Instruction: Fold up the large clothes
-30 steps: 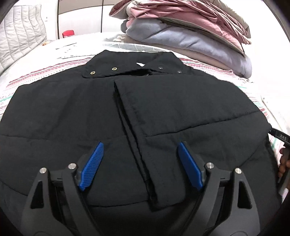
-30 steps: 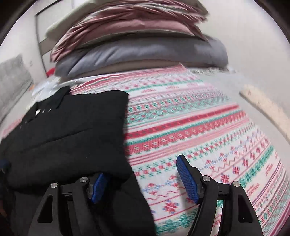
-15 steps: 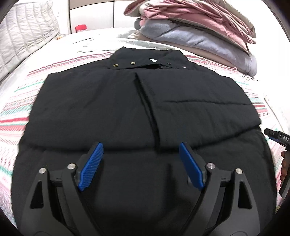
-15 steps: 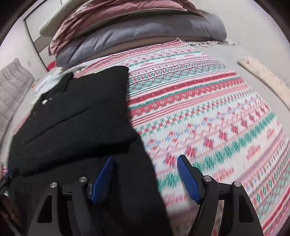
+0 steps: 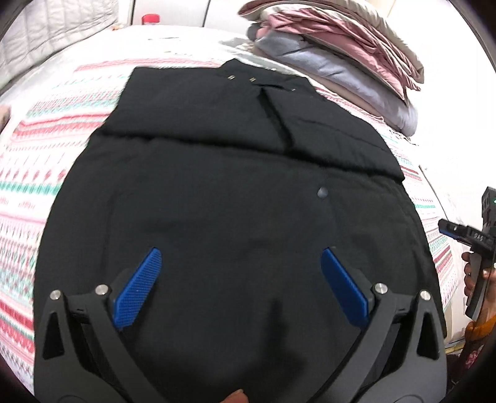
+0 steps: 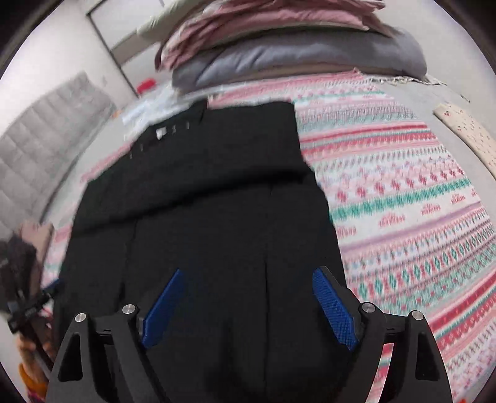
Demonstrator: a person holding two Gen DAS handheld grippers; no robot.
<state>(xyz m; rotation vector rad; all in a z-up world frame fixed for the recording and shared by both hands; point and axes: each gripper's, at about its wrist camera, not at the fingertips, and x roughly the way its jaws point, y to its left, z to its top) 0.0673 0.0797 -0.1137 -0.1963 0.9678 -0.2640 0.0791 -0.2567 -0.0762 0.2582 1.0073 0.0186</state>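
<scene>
A large black padded jacket lies flat on the patterned bed cover, collar with metal snaps at the far end and both sleeves folded in across the chest. It also fills the right wrist view. My left gripper is open and empty, above the jacket's lower part. My right gripper is open and empty, above the jacket's hem near its right edge. The right gripper also shows at the right edge of the left wrist view.
A stack of folded pink and grey bedding stands beyond the collar. The red, green and white patterned cover stretches to the right of the jacket. A grey quilted cushion stands at the far left. A red-lidded jar is at the back.
Both grippers have pulled back toward the hem, so more of the jacket shows. The right gripper has swung left from over the bed cover to over the jacket. Both stay open.
</scene>
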